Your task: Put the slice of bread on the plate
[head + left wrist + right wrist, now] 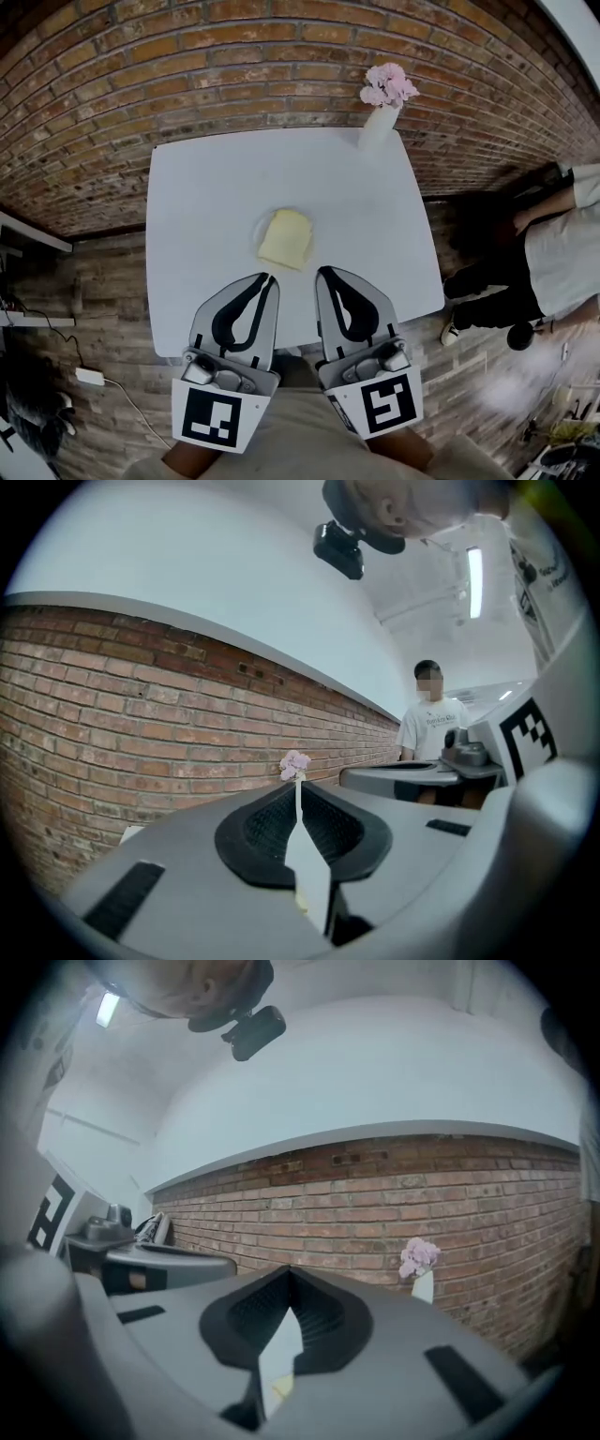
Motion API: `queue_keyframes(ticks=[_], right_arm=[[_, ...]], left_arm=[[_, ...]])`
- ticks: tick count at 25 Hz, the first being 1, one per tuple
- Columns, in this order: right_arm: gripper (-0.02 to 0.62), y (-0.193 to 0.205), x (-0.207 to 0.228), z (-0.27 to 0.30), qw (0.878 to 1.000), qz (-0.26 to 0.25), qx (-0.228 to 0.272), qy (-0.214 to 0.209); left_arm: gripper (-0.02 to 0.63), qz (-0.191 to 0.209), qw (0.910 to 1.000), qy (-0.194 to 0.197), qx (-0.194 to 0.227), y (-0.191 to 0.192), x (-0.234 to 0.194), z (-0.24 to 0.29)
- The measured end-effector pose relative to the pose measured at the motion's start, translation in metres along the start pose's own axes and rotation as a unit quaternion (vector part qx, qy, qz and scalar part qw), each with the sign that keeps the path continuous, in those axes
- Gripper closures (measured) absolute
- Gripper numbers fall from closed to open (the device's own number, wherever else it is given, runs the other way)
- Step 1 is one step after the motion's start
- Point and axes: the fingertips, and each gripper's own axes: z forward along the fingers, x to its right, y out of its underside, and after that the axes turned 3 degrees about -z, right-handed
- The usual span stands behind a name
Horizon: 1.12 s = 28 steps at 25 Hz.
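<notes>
A pale yellow slice of bread [286, 239] lies on a small white plate [261, 228] in the middle of the white table [206, 187]. Both grippers are held up on the near side of it, side by side, pointing towards the wall. My left gripper [269, 276] is shut with nothing in it, its tips just short of the plate in the head view. My right gripper [323, 272] is likewise shut and empty. In the left gripper view the left gripper [298, 794] shows only a thin slit between its fingers, and the right gripper [289, 1274] looks the same in its own view.
A white vase with pink flowers [382, 112] stands at the table's far right corner by the brick wall [234, 66]. A person [553, 253] stands to the right of the table. A power strip and cable [91, 377] lie on the floor at left.
</notes>
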Motion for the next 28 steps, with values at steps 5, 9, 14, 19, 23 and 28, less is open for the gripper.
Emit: queue_keyframes(ticks=[5, 9, 14, 19, 23, 28], right_arm=[[0.588, -0.012, -0.009, -0.021, 1.0, 0.001, 0.01, 0.003], [0.589, -0.016, -0.018, -0.026, 1.0, 0.001, 0.011, -0.007], [0.589, -0.014, -0.021, -0.032, 1.0, 0.0, -0.003, -0.016], [0.589, -0.01, -0.019, -0.035, 1.0, 0.001, -0.011, -0.02], [0.589, -0.007, -0.018, -0.036, 1.0, -0.002, -0.016, -0.022], [0.589, -0.005, -0.02, -0.035, 1.0, -0.002, -0.017, -0.026]], left_arm=[[0.58, 0.008, 0.9999, 0.012, 0.003, -0.008, 0.013, -0.012], [0.58, 0.003, 0.9997, 0.024, 0.0, -0.01, 0.022, -0.022], [0.58, -0.003, 0.9997, 0.025, -0.002, -0.009, 0.026, -0.026], [0.58, 0.001, 0.9998, 0.019, -0.002, -0.009, 0.025, -0.028], [0.58, 0.002, 0.9998, 0.02, -0.004, -0.006, 0.027, -0.027], [0.58, 0.004, 0.9996, 0.026, -0.008, -0.003, 0.029, -0.028]])
